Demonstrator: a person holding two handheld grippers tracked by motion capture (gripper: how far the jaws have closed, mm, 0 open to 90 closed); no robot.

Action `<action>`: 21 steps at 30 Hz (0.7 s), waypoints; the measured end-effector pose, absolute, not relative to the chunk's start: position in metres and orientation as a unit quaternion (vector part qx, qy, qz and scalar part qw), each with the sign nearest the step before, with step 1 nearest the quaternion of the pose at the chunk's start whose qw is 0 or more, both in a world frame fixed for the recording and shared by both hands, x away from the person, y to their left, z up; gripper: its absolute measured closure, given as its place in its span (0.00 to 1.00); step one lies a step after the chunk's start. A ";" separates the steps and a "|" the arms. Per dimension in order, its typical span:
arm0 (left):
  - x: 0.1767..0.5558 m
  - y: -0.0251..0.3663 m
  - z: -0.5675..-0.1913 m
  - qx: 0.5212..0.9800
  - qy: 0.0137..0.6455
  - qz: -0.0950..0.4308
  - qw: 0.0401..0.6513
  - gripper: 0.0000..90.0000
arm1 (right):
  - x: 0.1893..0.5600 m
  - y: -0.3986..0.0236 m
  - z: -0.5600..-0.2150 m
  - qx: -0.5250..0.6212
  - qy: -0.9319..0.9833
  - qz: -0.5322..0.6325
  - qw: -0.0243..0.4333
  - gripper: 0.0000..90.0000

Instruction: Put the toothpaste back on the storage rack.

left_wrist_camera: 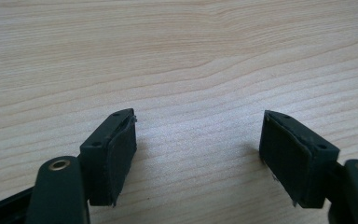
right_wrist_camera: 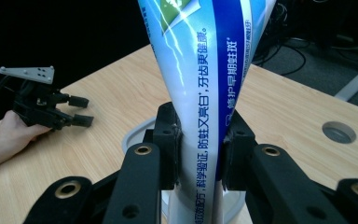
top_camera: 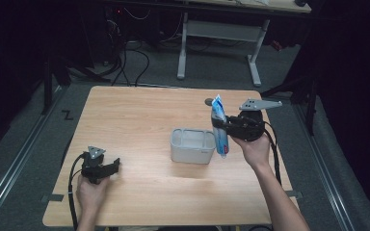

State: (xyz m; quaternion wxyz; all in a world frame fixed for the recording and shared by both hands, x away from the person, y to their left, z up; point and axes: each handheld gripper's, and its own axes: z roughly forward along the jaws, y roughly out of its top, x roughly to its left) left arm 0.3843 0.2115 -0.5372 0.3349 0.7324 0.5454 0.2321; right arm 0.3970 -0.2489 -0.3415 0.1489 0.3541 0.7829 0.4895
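While clamped on the toothpaste tube (right_wrist_camera: pixel 200 84) at mid-body, the right gripper (top_camera: pixel 220 123) holds it upright just beside the white bin (top_camera: pixel 192 146). Soft, light plastic, probably slippery; grip the flatter upper part. Left gripper (left_wrist_camera: pixel 198 149) gapes, empty, well left of the bin.

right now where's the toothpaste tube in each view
High view: toothpaste tube right of centre, upright in the right hand-held gripper, beside the white container.
Left gripper view: just bare wooden tabletop between open jaws.
Right gripper view: tube centre, clamped between the jaws.
Shared landmark: the wooden tabletop.
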 end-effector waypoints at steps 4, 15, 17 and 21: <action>0.384 0.212 -0.537 0.732 0.546 0.232 0.335 0.31 | 0.399 -0.243 -0.339 0.349 0.781 0.498 0.145 0.80; 0.384 0.211 -0.537 0.733 0.545 0.232 0.334 0.31 | 0.405 -0.229 -0.333 0.336 0.776 0.516 0.136 0.80; 0.384 0.211 -0.537 0.733 0.545 0.232 0.334 0.31 | 0.407 -0.227 -0.333 0.337 0.777 0.515 0.136 0.80; 0.384 0.211 -0.537 0.733 0.545 0.232 0.334 0.31 | 0.410 -0.223 -0.331 0.337 0.775 0.517 0.135 0.80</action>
